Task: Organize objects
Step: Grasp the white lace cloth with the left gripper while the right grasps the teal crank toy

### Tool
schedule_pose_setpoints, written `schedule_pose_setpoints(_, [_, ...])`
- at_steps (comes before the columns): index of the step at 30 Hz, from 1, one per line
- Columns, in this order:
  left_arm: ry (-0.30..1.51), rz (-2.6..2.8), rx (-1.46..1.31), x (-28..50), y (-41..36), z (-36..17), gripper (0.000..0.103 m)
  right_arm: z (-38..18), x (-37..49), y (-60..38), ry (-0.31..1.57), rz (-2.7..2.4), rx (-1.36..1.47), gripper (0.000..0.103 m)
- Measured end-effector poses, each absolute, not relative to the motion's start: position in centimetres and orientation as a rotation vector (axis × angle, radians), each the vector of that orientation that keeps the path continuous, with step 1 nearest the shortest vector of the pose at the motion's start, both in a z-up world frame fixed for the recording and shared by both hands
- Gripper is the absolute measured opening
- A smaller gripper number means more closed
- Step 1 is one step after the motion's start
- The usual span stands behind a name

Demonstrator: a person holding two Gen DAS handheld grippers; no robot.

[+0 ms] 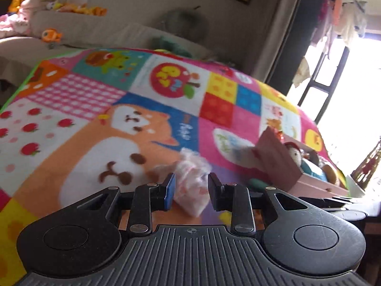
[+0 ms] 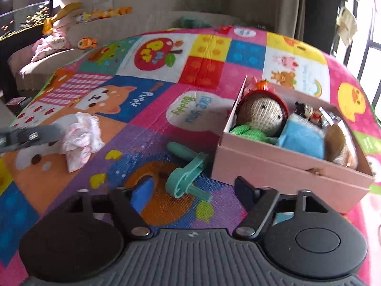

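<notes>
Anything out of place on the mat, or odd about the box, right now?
Two things lie loose outside the pink box: the teal plastic toy on the mat right in front of it, and the crumpled pink-white cloth, gripped in the left gripper. The box's front edge looks scuffed.

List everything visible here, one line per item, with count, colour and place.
play mat: one, multicoloured patchwork, under everything
box: one, pink, open, right on mat
knitted doll: one, tan head, red hat, green body, in box
blue cloth item: one, in box beside doll
small figures: a few, dark, back of box; blurred
teal plastic tool: one, on mat left of box
pink-white fabric bundle: one, between left fingers
sofa: one, beige, behind mat, soft toys on it
left gripper: black, shut on bundle
right gripper: black, open, above teal tool
</notes>
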State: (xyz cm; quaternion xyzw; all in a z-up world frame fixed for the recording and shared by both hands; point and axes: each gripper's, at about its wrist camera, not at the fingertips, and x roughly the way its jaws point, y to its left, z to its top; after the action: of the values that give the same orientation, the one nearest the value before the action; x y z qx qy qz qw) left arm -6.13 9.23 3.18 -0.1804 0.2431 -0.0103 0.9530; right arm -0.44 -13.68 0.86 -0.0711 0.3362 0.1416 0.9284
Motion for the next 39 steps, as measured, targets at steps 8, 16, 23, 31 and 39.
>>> schedule_pose_setpoints(8, [0.552,0.019,-0.299,-6.9,8.5,3.2,0.033,0.0,-1.1,-14.2,0.737,0.343,-0.095,0.042])
schedule_pose_setpoints(16, [0.570,-0.029,-0.250,-7.0,6.1,3.0,0.033,0.3,-7.8,-19.7,0.726,0.310,-0.186,0.052])
schedule_pose_setpoints(23, [0.538,0.052,-0.177,-5.3,5.7,4.2,0.033,0.1,-7.5,-24.5,0.654,0.058,-0.030,0.085])
schedule_pose_setpoints(31, [0.659,0.080,-0.156,0.2,6.8,3.2,0.033,-0.5,-8.3,-25.3,0.600,0.063,0.057,0.088])
schedule_pose_setpoints(39, [0.703,-0.162,-0.175,0.8,2.4,1.8,0.032,-0.6,-8.0,-25.9,0.617,0.087,0.110,0.097])
